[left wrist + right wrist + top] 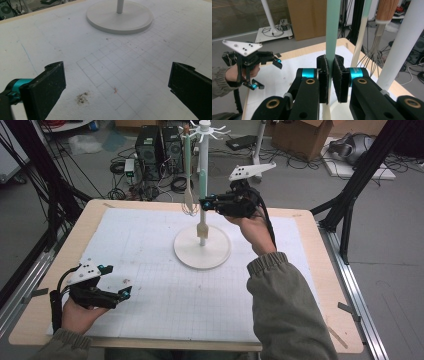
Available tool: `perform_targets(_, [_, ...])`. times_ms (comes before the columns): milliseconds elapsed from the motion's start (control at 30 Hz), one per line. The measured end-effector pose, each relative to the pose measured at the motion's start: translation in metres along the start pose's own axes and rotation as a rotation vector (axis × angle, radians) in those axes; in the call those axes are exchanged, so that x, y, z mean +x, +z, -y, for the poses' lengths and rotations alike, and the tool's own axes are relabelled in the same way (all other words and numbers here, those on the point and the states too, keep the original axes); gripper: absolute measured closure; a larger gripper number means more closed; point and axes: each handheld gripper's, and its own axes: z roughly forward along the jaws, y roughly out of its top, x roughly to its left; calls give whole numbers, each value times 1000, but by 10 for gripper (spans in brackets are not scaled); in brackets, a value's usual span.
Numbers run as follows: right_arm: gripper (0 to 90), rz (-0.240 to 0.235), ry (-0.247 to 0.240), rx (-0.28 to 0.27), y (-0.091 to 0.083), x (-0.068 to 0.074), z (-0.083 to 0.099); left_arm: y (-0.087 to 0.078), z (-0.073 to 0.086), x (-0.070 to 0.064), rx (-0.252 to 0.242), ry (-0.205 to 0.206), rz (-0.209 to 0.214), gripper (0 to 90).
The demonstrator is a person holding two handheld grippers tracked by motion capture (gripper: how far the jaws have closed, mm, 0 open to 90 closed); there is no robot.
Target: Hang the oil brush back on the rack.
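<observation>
Right gripper (330, 77) clamps a hanging mint-green, cream-tipped utensil handle (332, 30).

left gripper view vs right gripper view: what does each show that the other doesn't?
Left gripper view: the stand's round base, a dark smudge on the gridded mat, and its own jaws wide apart with nothing between.
Right gripper view: the right tool shut on a mint-handled utensil, a whisk hanging beside it, and the left tool held in a hand.
Both: the white mat and the stand's post.
</observation>
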Motion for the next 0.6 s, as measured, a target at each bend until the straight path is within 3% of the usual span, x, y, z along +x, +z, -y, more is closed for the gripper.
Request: perform_targets(600, [841, 24, -24, -11, -2, -5, -37, -1, 0, 0, 2, 4, 2, 17])
